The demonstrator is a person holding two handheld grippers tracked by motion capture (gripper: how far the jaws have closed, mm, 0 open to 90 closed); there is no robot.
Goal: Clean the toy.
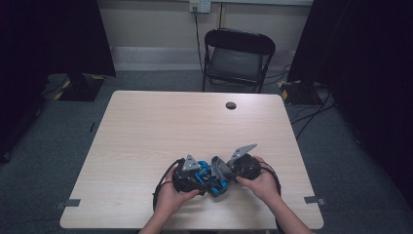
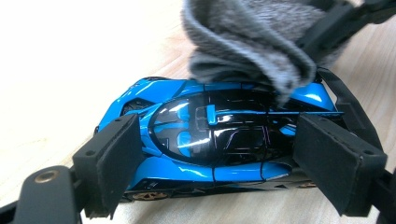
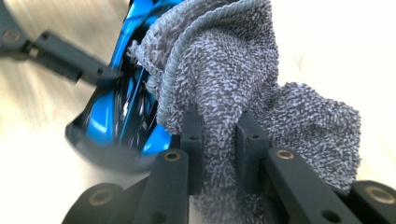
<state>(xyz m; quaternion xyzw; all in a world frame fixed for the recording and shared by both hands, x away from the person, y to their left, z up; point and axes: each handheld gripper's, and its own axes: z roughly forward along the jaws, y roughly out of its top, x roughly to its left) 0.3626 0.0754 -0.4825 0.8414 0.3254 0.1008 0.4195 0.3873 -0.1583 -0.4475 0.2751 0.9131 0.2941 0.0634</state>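
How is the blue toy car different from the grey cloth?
The toy car is shiny, hard and blue with black; the cloth is fuzzy, soft and grey. The car sits flat on the table between the left gripper pads; the cloth hangs bunched, pinched in the right gripper. They touch each other.

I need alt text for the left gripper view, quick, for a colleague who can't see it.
A blue and black toy car sits on a pale wooden table, clamped between the left gripper's two black padded fingers. A grey cloth, held from the upper right, presses on the car's far side.
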